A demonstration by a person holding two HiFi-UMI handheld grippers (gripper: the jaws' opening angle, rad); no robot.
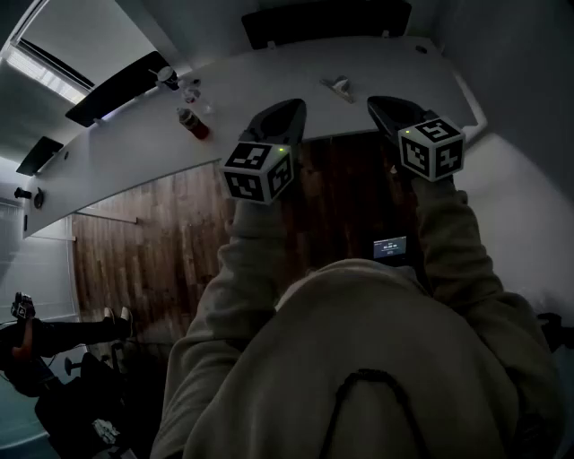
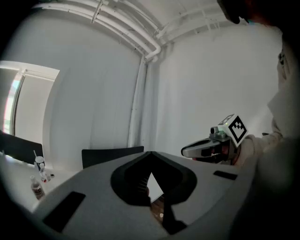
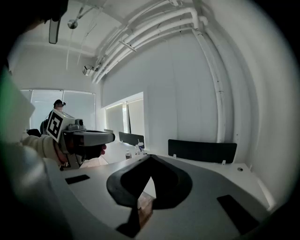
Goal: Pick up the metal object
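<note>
Both pairs of jaws are closed with nothing between them: the left gripper point(image 2: 150, 153) and right gripper point(image 3: 150, 157) each show tips meeting in a point. At the left of the white tabletop point(image 1: 134, 154) stands a cluster of small bottles point(image 1: 192, 124), dim and hard to tell apart. The metal object point(image 1: 338, 86) lies on bare tabletop beyond and between the two grippers, touched by neither; it is small and its shape is unclear. A dark panel point(image 1: 327, 20) lines the far edge. Each gripper's own body covers the near tabletop in its view. Wooden floor point(image 1: 161, 233) shows below the near edge.
</note>
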